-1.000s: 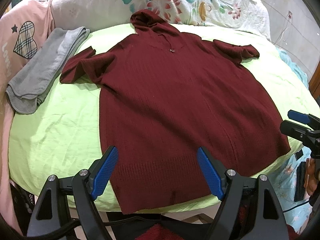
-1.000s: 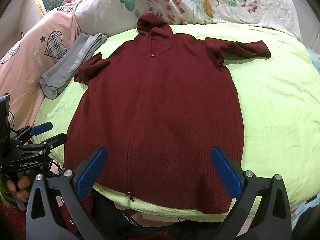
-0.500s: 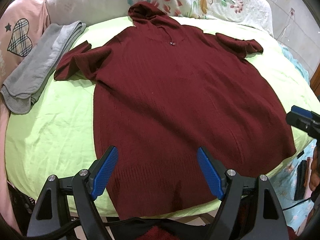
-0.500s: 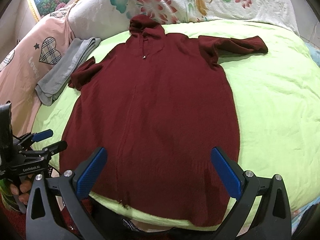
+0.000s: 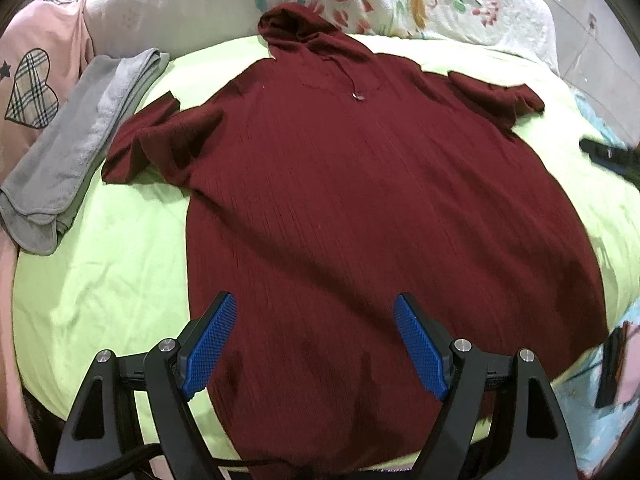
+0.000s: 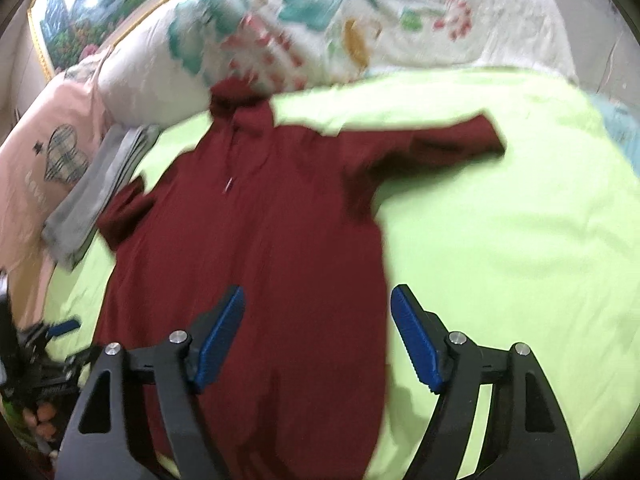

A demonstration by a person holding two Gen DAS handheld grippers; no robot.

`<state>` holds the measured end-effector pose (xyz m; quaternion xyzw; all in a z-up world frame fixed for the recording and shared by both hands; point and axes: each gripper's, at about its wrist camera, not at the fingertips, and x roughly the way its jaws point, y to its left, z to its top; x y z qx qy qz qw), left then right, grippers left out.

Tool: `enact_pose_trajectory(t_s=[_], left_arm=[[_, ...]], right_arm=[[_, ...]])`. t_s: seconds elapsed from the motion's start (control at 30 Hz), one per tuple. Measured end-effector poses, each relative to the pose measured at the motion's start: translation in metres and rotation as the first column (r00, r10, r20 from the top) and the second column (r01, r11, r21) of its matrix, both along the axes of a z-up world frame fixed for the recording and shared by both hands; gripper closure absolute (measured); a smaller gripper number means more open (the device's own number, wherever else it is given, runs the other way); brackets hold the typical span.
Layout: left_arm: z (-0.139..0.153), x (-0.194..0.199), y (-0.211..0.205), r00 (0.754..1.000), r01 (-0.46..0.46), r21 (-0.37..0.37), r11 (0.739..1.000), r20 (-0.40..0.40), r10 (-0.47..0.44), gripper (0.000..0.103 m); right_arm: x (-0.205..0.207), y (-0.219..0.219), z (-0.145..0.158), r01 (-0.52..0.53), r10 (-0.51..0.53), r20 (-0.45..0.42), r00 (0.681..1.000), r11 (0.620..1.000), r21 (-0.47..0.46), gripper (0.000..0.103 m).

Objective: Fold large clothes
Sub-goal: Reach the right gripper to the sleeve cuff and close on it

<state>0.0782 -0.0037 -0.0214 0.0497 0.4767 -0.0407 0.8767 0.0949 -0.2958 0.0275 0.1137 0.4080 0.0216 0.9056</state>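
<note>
Maroon ribbed-knit hoodie [image 5: 360,208] lies flat on lime sheet [image 5: 100,280], hood at 12 o'clock. Left gripper [image 5: 314,344] & right gripper [image 6: 318,340]: jaws apart, empty, above hem. Folded grey towel [image 5: 76,140] at 10.

hoodie [image 5: 360,208]: ribbed matt knit | bedsheet [image 5: 108,272]: smooth cloth | towel [image 5: 80,140]: fuzzy

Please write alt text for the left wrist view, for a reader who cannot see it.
A dark red hooded sweater lies spread flat on a lime green bedsheet, with the open left tongs over its hem, holding nothing. A folded grey garment lies to its left.
</note>
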Motion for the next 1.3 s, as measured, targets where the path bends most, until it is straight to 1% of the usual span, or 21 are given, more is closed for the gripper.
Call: enact_pose_trajectory(t_s=[0.07, 0.2, 0.27, 0.37, 0.43, 0.53, 0.6, 0.63, 0.67, 0.7, 0.77, 0.87, 0.97, 1.03, 1.07, 1.13, 1.17, 1.2, 1.23, 1.27, 1.3], left_arm=[[0.000, 0.008, 0.002, 1.000, -0.009, -0.006, 1.000, -0.012, 0.009, 0.021], [-0.008, 0.018, -0.003, 0.999, 0.004, 0.007, 1.000, -0.043, -0.004, 0.021], [-0.014, 0.022, -0.006, 0.998, 0.015, 0.019, 1.000, -0.059, -0.014, 0.020], [-0.023, 0.030, -0.008, 0.996, 0.020, 0.012, 1.000, -0.086, -0.019, 0.020], [-0.028, 0.036, -0.010, 0.995, 0.020, 0.005, 1.000, -0.101, -0.019, 0.020], [-0.031, 0.044, -0.011, 0.995, 0.019, -0.018, 1.000, -0.100, -0.021, 0.020], [-0.035, 0.050, -0.010, 0.994, 0.014, -0.027, 1.000, -0.109, -0.017, 0.020], [-0.038, 0.053, -0.010, 0.993, 0.010, -0.028, 1.000, -0.118, -0.014, 0.020], [-0.040, 0.055, -0.009, 0.992, 0.008, -0.029, 1.000, -0.123, -0.012, 0.020], [-0.042, 0.057, -0.008, 0.992, 0.006, -0.031, 1.000, -0.127, -0.010, 0.020], [-0.044, 0.061, -0.006, 0.991, 0.000, -0.039, 0.999, -0.133, -0.005, 0.020], [-0.045, 0.064, -0.002, 0.991, -0.012, -0.062, 0.998, -0.135, 0.004, 0.020], [-0.044, 0.066, 0.001, 0.992, -0.022, -0.084, 0.996, -0.129, 0.011, 0.020], [-0.041, 0.067, 0.004, 0.993, -0.027, -0.089, 0.996, -0.119, 0.016, 0.020], [-0.040, 0.068, 0.006, 0.993, -0.030, -0.091, 0.995, -0.114, 0.019, 0.020], [-0.035, 0.070, 0.011, 0.994, -0.039, -0.104, 0.994, -0.104, 0.028, 0.020], [-0.032, 0.070, 0.014, 0.995, -0.043, -0.115, 0.992, -0.097, 0.032, 0.020], [-0.027, 0.070, 0.017, 0.996, -0.048, -0.133, 0.990, -0.087, 0.036, 0.020], [-0.022, 0.069, 0.021, 0.997, -0.051, -0.154, 0.987, -0.070, 0.041, 0.020], [-0.019, 0.069, 0.025, 0.997, -0.054, -0.168, 0.984, -0.057, 0.045, 0.020], [-0.015, 0.069, 0.031, 0.997, -0.064, -0.183, 0.981, -0.042, 0.058, 0.018]], right_arm=[[0.021, -0.015, 0.009, 0.010, -0.010, 0.047, 0.999, 1.000, 0.001, 0.030], [0.080, -0.043, 0.015, 0.018, -0.012, 0.085, 0.996, 0.997, -0.076, 0.031], [0.105, -0.056, 0.012, 0.025, -0.016, 0.091, 0.996, 0.996, -0.091, 0.036], [0.146, -0.069, -0.003, 0.021, -0.011, 0.061, 0.998, 0.987, -0.158, 0.038], [0.175, -0.070, -0.023, -0.029, 0.031, 0.002, 1.000, 0.975, -0.221, 0.038], [0.200, -0.074, -0.050, -0.070, 0.049, -0.076, 0.996, 0.950, -0.304, 0.038], [0.207, -0.082, -0.059, -0.063, 0.032, -0.097, 0.995, 0.937, -0.344, 0.038], [0.212, -0.085, -0.064, -0.059, 0.018, -0.112, 0.994, 0.924, -0.377, 0.042], [0.213, -0.089, -0.065, -0.056, 0.008, -0.119, 0.993, 0.914, -0.403, 0.063], [0.217, -0.093, -0.069, -0.046, -0.008, -0.128, 0.992, 0.911, -0.410, 0.096], [0.219, -0.103, -0.068, -0.013, -0.040, -0.143, 0.989, 0.937, -0.350, 0.097], [0.209, -0.098, -0.048, 0.023, -0.047, -0.081, 0.996, 0.963, -0.268, 0.097], [0.196, -0.080, -0.024, 0.009, -0.010, -0.017, 1.000, 0.998, -0.063, 0.097], [0.190, -0.056, -0.011, -0.031, 0.030, 0.016, 0.999, 0.997, 0.069, 0.097], [0.188, -0.045, -0.008, -0.051, 0.048, 0.028, 0.998, 0.993, 0.109, 0.097], [0.185, -0.006, -0.003, -0.120, 0.107, 0.067, 0.992, 0.968, 0.221, 0.097], [0.186, 0.006, -0.003, -0.137, 0.122, 0.073, 0.990, 0.958, 0.253, 0.097], [0.187, 0.024, -0.004, -0.165, 0.147, 0.080, 0.986, 0.939, 0.303, 0.097], [0.190, 0.047, -0.009, -0.198, 0.180, 0.083, 0.980, 0.907, 0.372, 0.097], [0.191, 0.060, -0.012, -0.213, 0.197, 0.081, 0.977, 0.889, 0.406, 0.097], [0.195, 0.083, -0.020, -0.235, 0.226, 0.074, 0.971, 0.856, 0.461, 0.097]])
